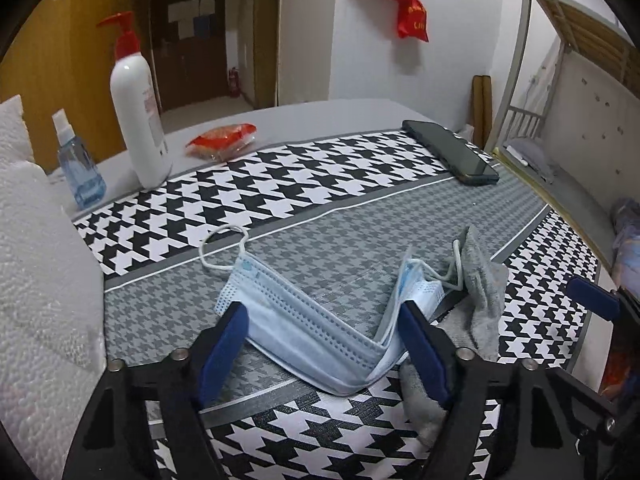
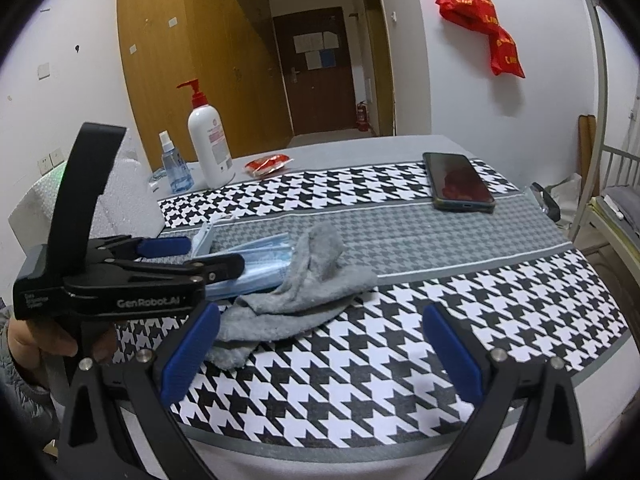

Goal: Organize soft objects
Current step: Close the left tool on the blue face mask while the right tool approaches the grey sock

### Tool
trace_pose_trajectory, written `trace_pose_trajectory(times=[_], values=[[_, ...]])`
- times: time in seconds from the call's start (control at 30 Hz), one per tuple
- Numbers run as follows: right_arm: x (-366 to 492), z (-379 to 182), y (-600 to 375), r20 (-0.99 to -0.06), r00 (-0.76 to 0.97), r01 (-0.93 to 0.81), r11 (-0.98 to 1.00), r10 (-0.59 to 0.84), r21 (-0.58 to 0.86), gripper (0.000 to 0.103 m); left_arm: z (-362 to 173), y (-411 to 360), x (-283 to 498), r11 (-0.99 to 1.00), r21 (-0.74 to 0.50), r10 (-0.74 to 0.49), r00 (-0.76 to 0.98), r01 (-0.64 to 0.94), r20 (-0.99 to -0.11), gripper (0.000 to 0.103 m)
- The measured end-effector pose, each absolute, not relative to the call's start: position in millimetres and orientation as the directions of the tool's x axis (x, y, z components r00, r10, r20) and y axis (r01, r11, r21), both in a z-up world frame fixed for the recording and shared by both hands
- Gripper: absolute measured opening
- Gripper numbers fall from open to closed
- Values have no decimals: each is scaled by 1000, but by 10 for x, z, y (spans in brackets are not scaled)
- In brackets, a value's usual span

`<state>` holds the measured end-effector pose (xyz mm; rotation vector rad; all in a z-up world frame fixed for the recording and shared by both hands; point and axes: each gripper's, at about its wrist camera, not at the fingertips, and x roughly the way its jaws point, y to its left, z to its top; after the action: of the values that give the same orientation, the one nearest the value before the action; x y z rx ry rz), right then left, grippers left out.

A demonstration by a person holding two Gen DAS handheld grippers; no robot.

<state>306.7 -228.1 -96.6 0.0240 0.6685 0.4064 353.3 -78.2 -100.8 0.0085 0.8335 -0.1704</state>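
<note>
A light blue face mask (image 1: 304, 320) lies bent on the grey band of the houndstooth table cloth (image 1: 320, 176); it also shows in the right wrist view (image 2: 260, 264). A grey sock (image 1: 482, 280) lies crumpled at its right end, also seen in the right wrist view (image 2: 304, 292). My left gripper (image 1: 320, 344) is open, its blue pads on either side of the mask's near fold; it shows from the side in the right wrist view (image 2: 192, 256). My right gripper (image 2: 320, 356) is open and empty over the cloth, just right of the sock.
A white pump bottle (image 1: 136, 112), a blue spray bottle (image 1: 78, 168) and a red snack packet (image 1: 222, 140) stand at the back left. A black phone (image 1: 452, 152) lies at the back right. White foam (image 1: 36, 260) is on the left. A bed frame (image 2: 608, 184) is to the right.
</note>
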Motion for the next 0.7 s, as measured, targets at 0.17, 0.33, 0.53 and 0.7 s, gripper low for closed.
trace_pose_trajectory(times=[0.17, 0.33, 0.53, 0.7], values=[[3109, -985, -2235, -610, 700, -364, 921, 371, 142, 102, -1057, -747, 3585, 982, -95, -179, 632, 165, -754, 59], [3115, -980, -2200, -620, 693, -374, 919, 368, 128, 102, -1063, -713, 3590, 980, -97, -185, 628, 173, -756, 46], [3175, -1026, -2102, -652, 665, -389, 914, 364, 113, 102, -996, -609, 3491, 970, -150, -242, 655, 193, -716, 24], [3253, -1039, -1956, -687, 637, -409, 909, 351, 85, 102, -887, -542, 3388, 964, -171, -264, 699, 202, -664, 21]])
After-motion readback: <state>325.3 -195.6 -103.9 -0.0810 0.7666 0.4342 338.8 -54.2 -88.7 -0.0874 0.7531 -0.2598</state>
